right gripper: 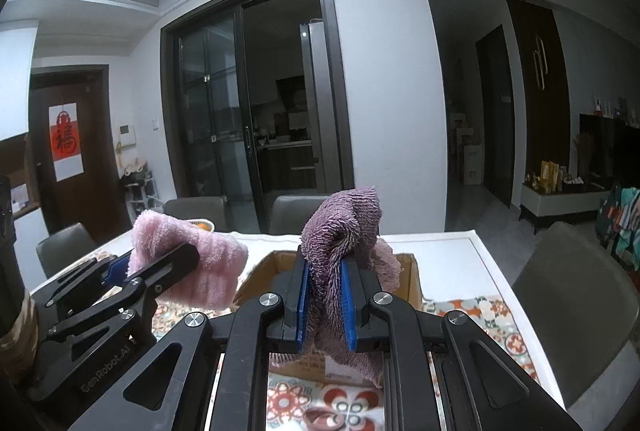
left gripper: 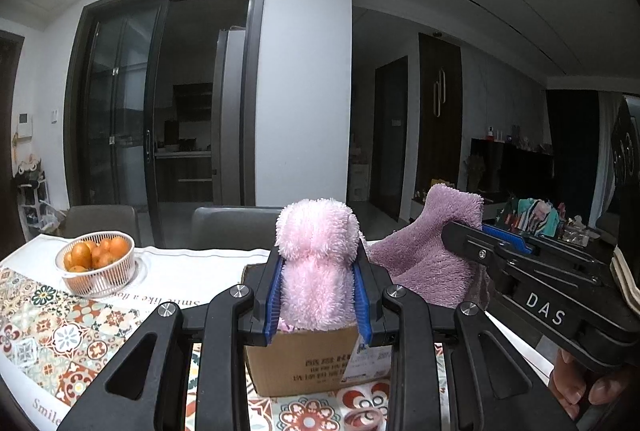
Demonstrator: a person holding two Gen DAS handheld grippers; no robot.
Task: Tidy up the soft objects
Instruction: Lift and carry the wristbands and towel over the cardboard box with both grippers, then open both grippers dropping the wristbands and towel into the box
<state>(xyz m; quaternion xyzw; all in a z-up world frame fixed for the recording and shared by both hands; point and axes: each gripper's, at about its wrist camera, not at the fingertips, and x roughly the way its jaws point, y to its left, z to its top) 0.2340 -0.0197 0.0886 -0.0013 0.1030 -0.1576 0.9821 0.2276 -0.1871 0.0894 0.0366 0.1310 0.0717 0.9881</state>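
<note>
Fluffy pale-pink plush cloth (left gripper: 316, 271), clenched between the left gripper (left gripper: 318, 295) jaws, hangs above the open brown cardboard box (left gripper: 308, 363). Beside it, the right gripper (right gripper: 324, 295) pinches a shaggy mauve plush cloth (right gripper: 340, 231) over that box. Two cloths, one box. Likely risk: trailing pile snagging the box rim. Beyond the box, a white basket of oranges (left gripper: 96, 263).

Table (left gripper: 208, 267) w/ cardboard box (left gripper: 304, 363), basket (left gripper: 98, 269) (oranges inside).
</note>
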